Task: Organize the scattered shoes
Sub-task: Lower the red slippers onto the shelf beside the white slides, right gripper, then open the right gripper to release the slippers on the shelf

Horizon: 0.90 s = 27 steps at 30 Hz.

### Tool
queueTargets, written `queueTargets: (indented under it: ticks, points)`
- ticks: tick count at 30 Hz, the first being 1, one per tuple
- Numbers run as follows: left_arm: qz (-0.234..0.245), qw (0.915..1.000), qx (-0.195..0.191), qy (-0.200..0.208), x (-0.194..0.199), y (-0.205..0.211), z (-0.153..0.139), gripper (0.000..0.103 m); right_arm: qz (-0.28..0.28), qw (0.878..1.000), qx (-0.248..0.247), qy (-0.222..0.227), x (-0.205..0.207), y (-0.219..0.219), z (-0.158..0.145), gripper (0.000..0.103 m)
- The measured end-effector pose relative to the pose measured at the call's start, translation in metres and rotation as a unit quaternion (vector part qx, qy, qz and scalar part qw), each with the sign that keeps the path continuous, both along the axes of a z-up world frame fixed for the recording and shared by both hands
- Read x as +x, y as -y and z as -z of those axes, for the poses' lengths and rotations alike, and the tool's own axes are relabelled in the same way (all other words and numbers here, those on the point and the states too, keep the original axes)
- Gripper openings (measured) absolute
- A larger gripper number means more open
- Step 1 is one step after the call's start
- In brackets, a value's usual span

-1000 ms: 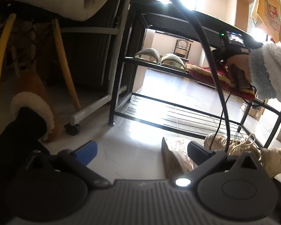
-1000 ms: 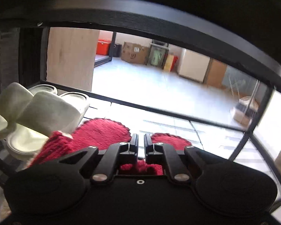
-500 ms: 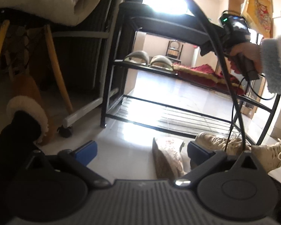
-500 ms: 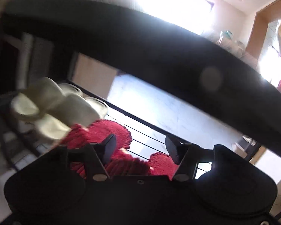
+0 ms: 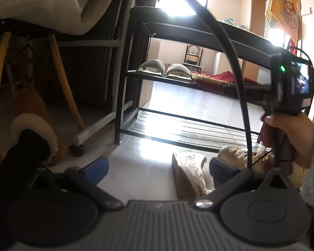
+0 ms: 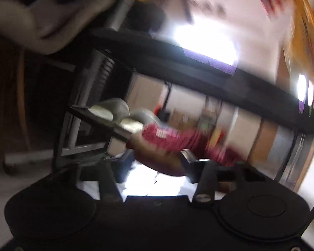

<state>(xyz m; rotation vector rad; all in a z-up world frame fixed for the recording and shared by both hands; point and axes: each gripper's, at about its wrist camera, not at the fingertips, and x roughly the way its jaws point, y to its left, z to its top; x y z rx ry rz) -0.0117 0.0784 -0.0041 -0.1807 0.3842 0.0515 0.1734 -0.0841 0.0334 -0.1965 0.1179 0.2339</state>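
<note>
Though both tongs (image 5: 158, 166) (image 6: 152, 167) gape empty, right view's red slippers (image 6: 178, 138) a blur.

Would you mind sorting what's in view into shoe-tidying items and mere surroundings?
Job: shoe rack, pale slippers, red slippers, beige sneakers, patterned slipper, fur-lined boot.
Surroundings: chair, hanging yellow bag.

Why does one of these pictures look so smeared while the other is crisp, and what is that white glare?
Right wrist view: motion blur smears the shoe rack and red slippers; only the open right gripper stays fairly sharp. Left wrist view: crisp, though the window is blown out, the floor glares, and fisheye bends the rack's bars.
</note>
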Motion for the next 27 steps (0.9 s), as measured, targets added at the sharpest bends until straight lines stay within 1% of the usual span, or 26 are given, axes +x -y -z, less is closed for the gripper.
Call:
queueTargets:
  ticks: [2, 8, 11, 14, 15, 17, 20, 21, 22, 25, 26, 27]
  points:
    - [-0.003, 1.0000, -0.003, -0.002, 0.001, -0.001, 0.001, 0.103, 0.022, 0.999, 0.042, -0.004, 0.005, -0.002, 0.000, 0.041]
    - [-0.007, 0.9999, -0.011, -0.008, 0.002, -0.004, 0.004, 0.103, 0.036, 0.997, 0.073, -0.018, 0.018, 0.003, 0.006, 0.042]
    - [-0.008, 0.9998, -0.015, -0.009, 0.001, -0.006, 0.005, 0.103, 0.039, 0.997, 0.065, -0.014, 0.020, -0.002, 0.006, 0.042]
    - [-0.010, 0.9997, -0.019, -0.011, 0.001, -0.008, 0.007, 0.103, 0.036, 0.998, 0.054, -0.013, 0.010, -0.002, 0.003, 0.041]
    - [-0.011, 0.9997, -0.020, -0.012, 0.002, -0.008, 0.007, 0.103, 0.038, 0.998, 0.056, -0.013, 0.007, -0.002, 0.004, 0.043]
    - [-0.012, 0.9996, -0.023, -0.015, 0.003, -0.009, 0.009, 0.103, 0.040, 0.997, 0.063, -0.017, 0.003, 0.000, 0.004, 0.041]
    - [-0.009, 0.9996, -0.022, -0.018, 0.003, -0.007, 0.010, 0.103, 0.050, 0.994, 0.087, -0.031, 0.007, 0.005, 0.006, 0.046]
    - [-0.008, 0.9996, -0.020, -0.018, 0.002, -0.006, 0.010, 0.103, 0.054, 0.993, 0.097, -0.034, 0.007, 0.005, 0.006, 0.049]
    - [-0.008, 0.9997, -0.017, -0.017, 0.002, -0.006, 0.010, 0.103, 0.054, 0.993, 0.098, -0.032, 0.007, 0.004, 0.006, 0.056]
    - [-0.010, 0.9996, -0.018, -0.018, 0.003, -0.007, 0.011, 0.103, 0.054, 0.993, 0.097, -0.027, 0.012, -0.001, 0.006, 0.058]
    - [-0.013, 0.9994, -0.023, -0.021, 0.003, -0.008, 0.012, 0.103, 0.055, 0.993, 0.097, -0.029, 0.014, -0.002, 0.006, 0.057]
    - [-0.013, 0.9994, -0.024, -0.022, 0.003, -0.009, 0.012, 0.103, 0.059, 0.993, 0.098, -0.032, 0.018, -0.002, 0.006, 0.053]
